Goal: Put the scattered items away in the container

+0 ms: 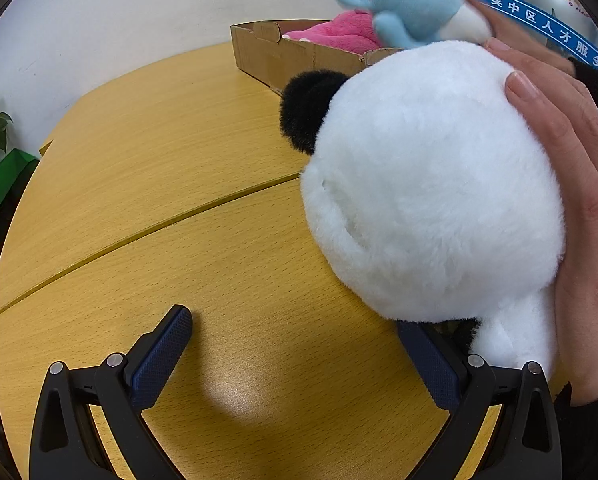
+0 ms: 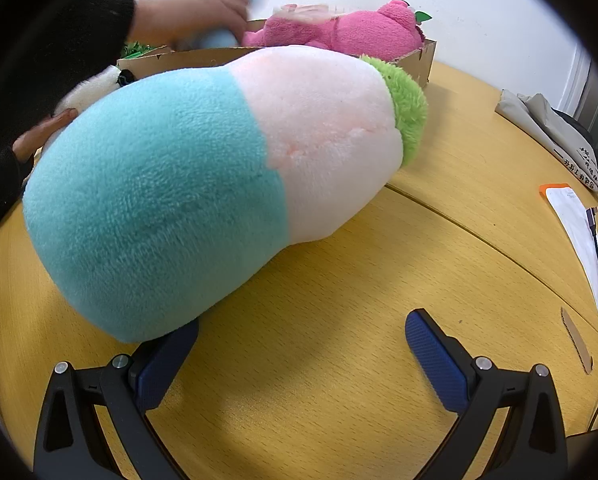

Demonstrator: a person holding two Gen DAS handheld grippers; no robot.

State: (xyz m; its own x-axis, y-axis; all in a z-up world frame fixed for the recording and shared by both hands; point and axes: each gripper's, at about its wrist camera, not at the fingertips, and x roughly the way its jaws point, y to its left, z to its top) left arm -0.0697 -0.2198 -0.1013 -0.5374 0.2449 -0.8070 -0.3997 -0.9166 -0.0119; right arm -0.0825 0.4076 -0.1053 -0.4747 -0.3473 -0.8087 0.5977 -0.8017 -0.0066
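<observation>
Wooden table (image 2: 339,280) — cardboard box (image 2: 419,60) holding pink plush (image 2: 339,32).

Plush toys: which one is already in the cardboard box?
The pink plush toy, lying inside the cardboard box. The teal-and-pink plush and white panda plush are outside it, on the table.

The blue toy (image 1: 411,4) is motion-blurred; the panda (image 1: 431,184) hides the left gripper's (image 1: 295,344) right fingertip.
</observation>
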